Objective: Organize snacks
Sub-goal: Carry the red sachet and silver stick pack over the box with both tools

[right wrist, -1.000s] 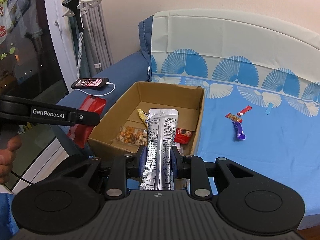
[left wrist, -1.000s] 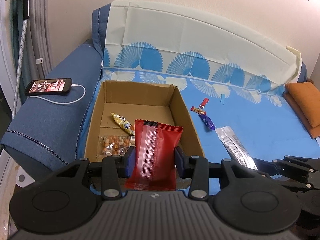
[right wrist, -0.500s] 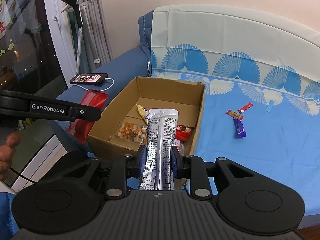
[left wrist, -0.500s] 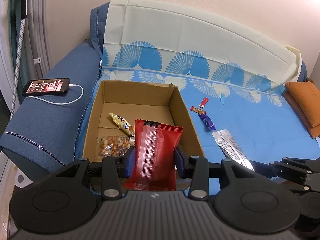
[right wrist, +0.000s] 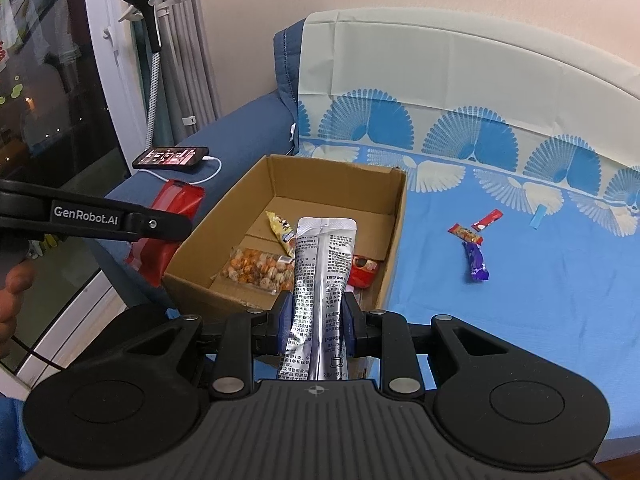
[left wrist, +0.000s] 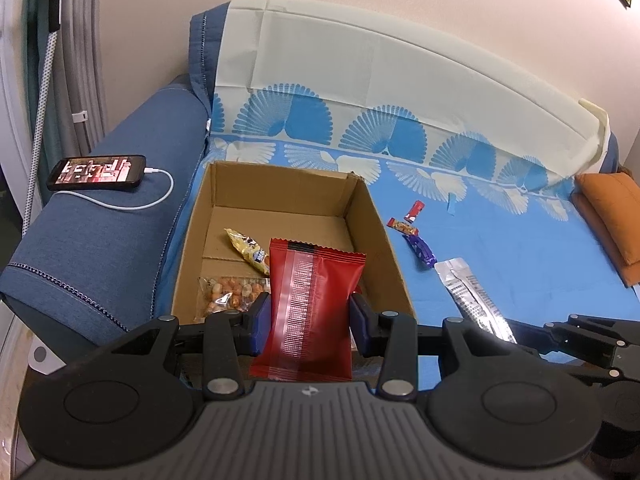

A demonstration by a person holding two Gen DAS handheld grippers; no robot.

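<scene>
My left gripper (left wrist: 310, 320) is shut on a red snack pouch (left wrist: 312, 300), held upright in front of the near wall of the open cardboard box (left wrist: 192, 240). My right gripper (right wrist: 316, 316) is shut on a tall silver sachet (right wrist: 320, 280), also held before the same cardboard box (right wrist: 392, 240). Inside lie a yellow packet (left wrist: 246, 248), a clear bag of mixed nuts (left wrist: 228, 292) and a small red packet (right wrist: 364, 270). Loose on the blue sheet to the right are a purple bar (right wrist: 474, 262), an orange-red bar (right wrist: 464, 234) and a red bar (right wrist: 486, 219).
A phone (left wrist: 96, 168) on a white charging cable rests on the blue sofa arm (left wrist: 100, 240) left of the box. An orange cushion (left wrist: 612, 216) lies at the far right. A small blue strip (right wrist: 538, 216) lies on the sheet. A hand (right wrist: 12, 300) shows at the left edge.
Both views have shifted slightly, so the box sits a little differently in frame. Both grips are unchanged and nothing in the box or on the sheet has moved.
</scene>
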